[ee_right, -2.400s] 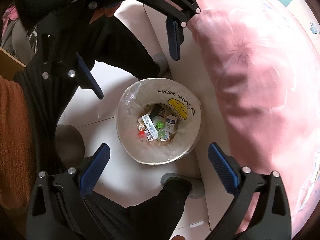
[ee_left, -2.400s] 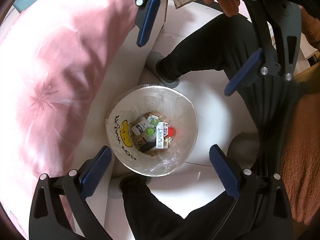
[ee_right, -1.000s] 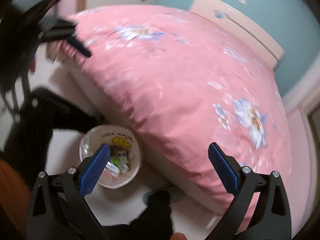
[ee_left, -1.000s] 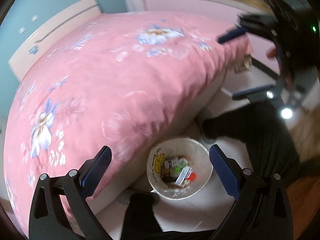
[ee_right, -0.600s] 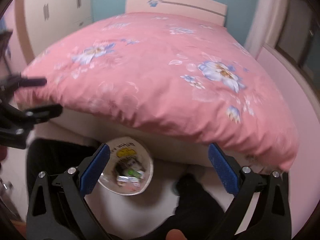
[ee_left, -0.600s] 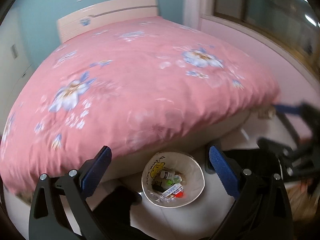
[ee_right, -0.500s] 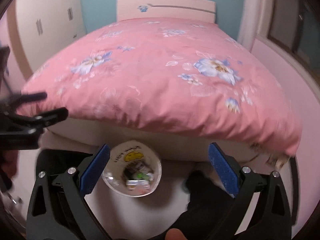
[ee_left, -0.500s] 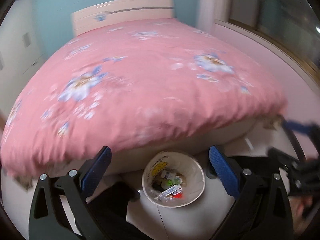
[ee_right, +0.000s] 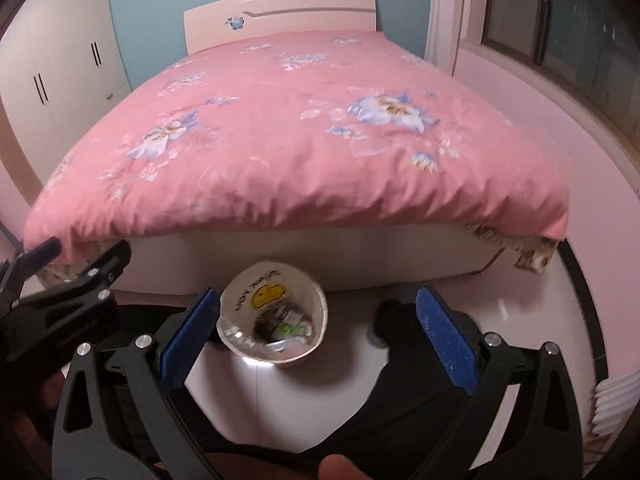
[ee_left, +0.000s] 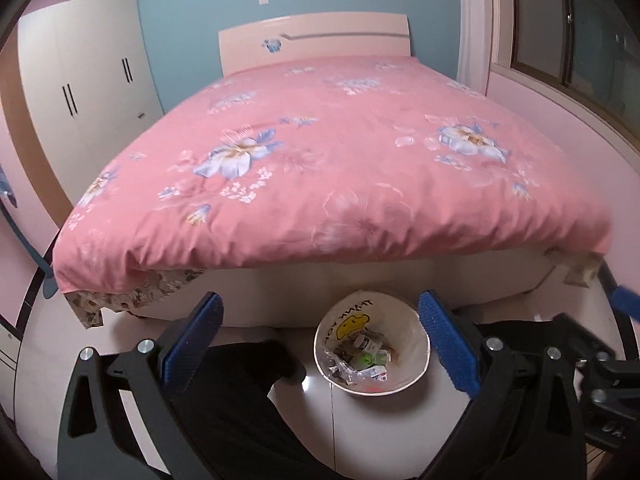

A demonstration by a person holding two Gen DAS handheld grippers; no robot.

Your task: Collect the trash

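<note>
A white trash bin (ee_left: 404,312) with a yellow smiley liner stands on the floor at the foot of the bed, holding bottles and wrappers (ee_left: 366,354). In the right wrist view the same bin (ee_right: 316,300) sits low and centre. My left gripper (ee_left: 320,336) is open and empty, raised above the floor with the bin near its right finger. My right gripper (ee_right: 318,330) is open and empty too, with the bin just inside its left finger. The left gripper's black frame (ee_right: 64,292) shows at the left of the right wrist view.
A bed with a pink flowered quilt (ee_left: 340,168) fills the middle, its headboard (ee_left: 316,44) against a blue wall. A white wardrobe (ee_left: 88,88) stands left, a window (ee_left: 580,32) right. The person's dark-trousered legs and shoes (ee_left: 260,364) flank the bin on white floor tiles (ee_right: 280,392).
Both grippers have tilted up from looking straight down into the bin to facing the bed and room. The bin has slid to the bottom of both views. Both stay open.
</note>
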